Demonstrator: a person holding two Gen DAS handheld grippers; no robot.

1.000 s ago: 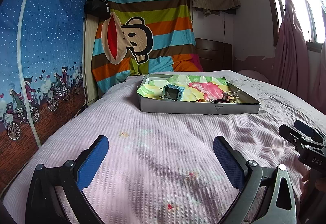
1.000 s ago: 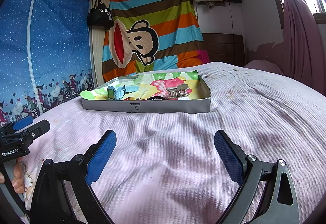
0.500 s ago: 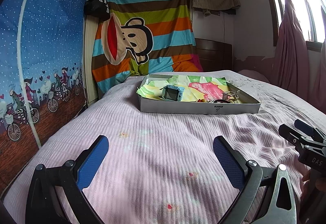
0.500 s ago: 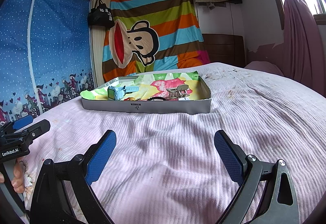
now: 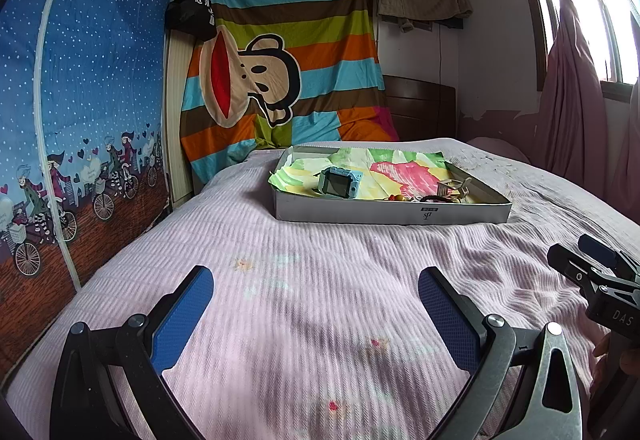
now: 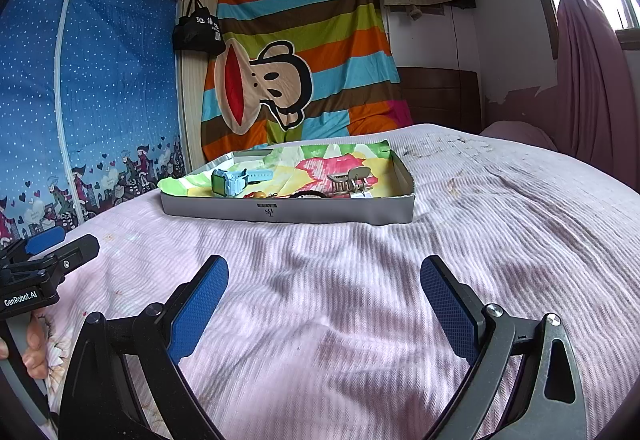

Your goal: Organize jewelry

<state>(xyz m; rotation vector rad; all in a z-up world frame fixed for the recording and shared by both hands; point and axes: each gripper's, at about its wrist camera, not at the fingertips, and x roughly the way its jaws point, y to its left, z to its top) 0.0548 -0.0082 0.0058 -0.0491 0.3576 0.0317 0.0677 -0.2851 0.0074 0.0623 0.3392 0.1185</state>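
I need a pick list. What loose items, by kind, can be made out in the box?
Blue watch: 1
Beige hair claw clip: 1
Black hair tie: 1
Small orange-red pieces, too small to identify: 1 cluster
Total: 4, all in the grey box.

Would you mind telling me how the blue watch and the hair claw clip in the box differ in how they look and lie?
The blue watch is light blue plastic with a square dark screen; the hair claw clip is beige with curved teeth. The watch sits toward the left end of the gray box, propped on its side with its strap trailing; the clip sits toward the right end. Both rest on the colorful paper lining, untouched by either gripper.
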